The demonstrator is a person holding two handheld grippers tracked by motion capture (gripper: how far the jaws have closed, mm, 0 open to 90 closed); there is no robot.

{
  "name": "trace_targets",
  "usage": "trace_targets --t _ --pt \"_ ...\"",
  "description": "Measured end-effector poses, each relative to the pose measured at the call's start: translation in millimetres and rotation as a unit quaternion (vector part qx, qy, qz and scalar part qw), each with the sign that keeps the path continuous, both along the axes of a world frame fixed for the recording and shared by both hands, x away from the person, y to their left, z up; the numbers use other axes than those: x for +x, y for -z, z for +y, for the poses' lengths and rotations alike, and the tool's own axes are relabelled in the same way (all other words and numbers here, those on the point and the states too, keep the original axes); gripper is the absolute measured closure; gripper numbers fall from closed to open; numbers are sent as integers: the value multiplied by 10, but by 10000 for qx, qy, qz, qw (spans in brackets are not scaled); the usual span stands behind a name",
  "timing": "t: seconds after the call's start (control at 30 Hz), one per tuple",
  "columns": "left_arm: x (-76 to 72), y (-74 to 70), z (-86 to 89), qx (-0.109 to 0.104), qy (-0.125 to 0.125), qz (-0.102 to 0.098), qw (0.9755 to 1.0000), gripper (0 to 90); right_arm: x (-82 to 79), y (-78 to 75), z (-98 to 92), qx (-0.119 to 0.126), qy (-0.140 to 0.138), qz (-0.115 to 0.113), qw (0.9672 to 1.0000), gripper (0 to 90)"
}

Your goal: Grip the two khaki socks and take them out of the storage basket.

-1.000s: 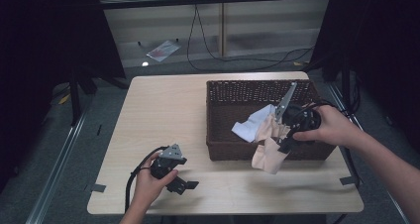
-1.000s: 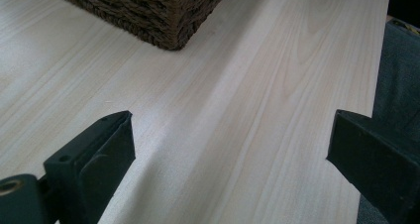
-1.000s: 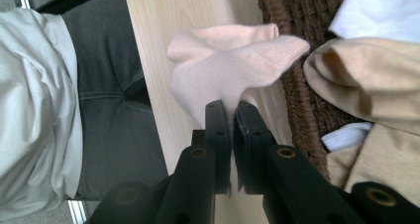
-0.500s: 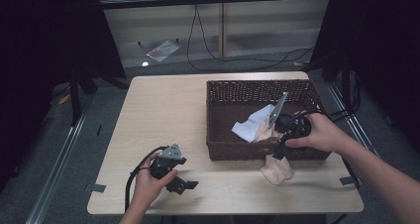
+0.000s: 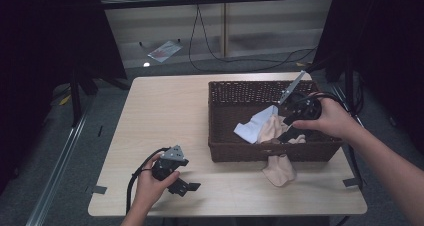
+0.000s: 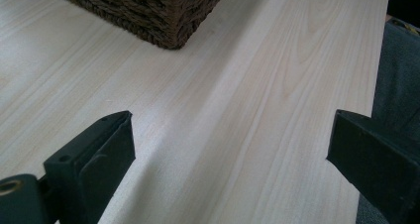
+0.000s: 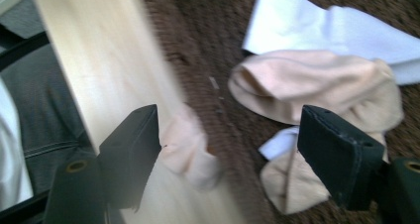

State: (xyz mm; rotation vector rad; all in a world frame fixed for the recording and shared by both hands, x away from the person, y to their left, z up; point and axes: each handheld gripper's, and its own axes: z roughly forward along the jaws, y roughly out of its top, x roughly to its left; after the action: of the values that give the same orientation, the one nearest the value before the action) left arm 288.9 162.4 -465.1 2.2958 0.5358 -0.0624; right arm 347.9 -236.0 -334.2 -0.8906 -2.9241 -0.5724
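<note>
High view: the right gripper (image 5: 289, 127) hangs over the wicker basket (image 5: 235, 151) at the table's (image 5: 165, 111) right edge, its jaws just opened wide with nothing between them. One beige sock (image 5: 279, 170) lies draped over the basket's near wall onto the table. The left gripper (image 5: 186, 186) rests near the front edge, jaws wide and empty.

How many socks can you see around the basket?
3, as far as shows: a white sock inside the dark woven wicker basket, a beige sock beside it, and another beige sock draped over the front wall onto the table. More may lie hidden.
</note>
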Motion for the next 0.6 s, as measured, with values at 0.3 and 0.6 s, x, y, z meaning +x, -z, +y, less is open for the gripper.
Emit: trace_targets --t 0.3,0.6 --pt "6 1 13 30 54 3 10000 40 251 238 -3 -175 360 -85 9992 138" --pt "10 2 17 10 52 -5 10000 40 435 437 3 -203 604 -92 9979 118"
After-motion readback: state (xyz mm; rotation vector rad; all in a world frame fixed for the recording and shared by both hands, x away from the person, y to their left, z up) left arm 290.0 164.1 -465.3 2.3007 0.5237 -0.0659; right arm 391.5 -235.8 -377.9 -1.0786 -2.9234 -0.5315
